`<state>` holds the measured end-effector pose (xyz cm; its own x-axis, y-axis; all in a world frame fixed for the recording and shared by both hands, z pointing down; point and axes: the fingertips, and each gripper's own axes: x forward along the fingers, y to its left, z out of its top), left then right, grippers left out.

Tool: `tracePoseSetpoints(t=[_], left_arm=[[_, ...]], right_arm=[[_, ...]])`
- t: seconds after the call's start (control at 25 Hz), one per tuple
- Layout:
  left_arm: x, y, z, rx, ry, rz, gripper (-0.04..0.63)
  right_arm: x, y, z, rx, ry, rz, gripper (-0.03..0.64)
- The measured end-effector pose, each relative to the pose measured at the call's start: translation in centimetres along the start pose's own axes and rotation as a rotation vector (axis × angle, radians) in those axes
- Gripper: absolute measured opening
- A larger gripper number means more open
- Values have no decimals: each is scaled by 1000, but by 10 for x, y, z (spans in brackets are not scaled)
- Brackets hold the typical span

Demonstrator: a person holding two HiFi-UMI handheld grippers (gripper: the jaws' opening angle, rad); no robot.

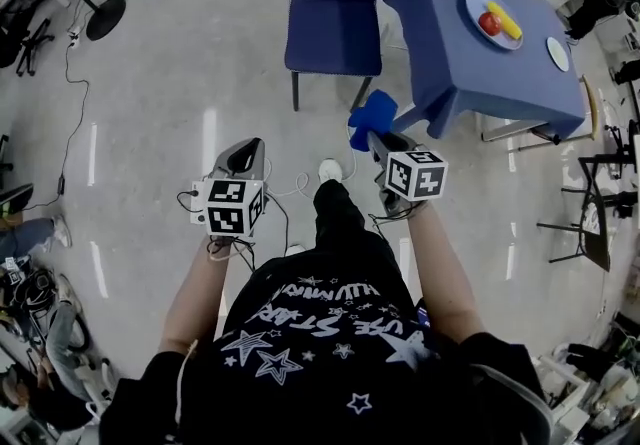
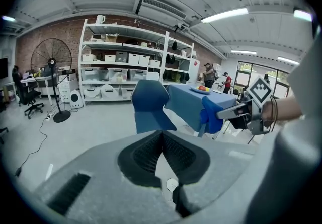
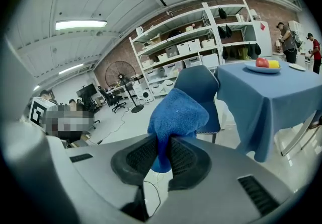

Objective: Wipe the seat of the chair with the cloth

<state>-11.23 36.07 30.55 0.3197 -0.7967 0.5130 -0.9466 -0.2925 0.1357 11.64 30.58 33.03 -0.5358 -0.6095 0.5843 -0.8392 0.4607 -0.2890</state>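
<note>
Grey floor (image 1: 200, 83) below; right tool (image 3: 162, 150) pinches cloth (image 3: 177, 113), short of chair (image 3: 200, 86).

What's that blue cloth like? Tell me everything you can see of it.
The cloth is bright blue and fuzzy, like towelling, bunched into a soft lump. The right hand-held gripper has its jaws shut on the cloth's lower end, and the rest puffs out beyond them. It is held in the air in front of the person, short of the chair and apart from its seat. Nothing but the jaws touches it.
</note>
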Motion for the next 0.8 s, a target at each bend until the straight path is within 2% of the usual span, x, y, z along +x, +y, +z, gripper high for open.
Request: tracePoseSetpoints(t=[0.24,0.48,0.8], left_arm=[[80,19,41,-50,51,43,20],[147,26,79,-65,78,62,20],[193,53,105,-105,93,112,20]], right_arm=[[63,-53,54,-9,63,40,55],[112,-94,92,-10,106,84,55],[168,-124,119,-7,158,125,55]])
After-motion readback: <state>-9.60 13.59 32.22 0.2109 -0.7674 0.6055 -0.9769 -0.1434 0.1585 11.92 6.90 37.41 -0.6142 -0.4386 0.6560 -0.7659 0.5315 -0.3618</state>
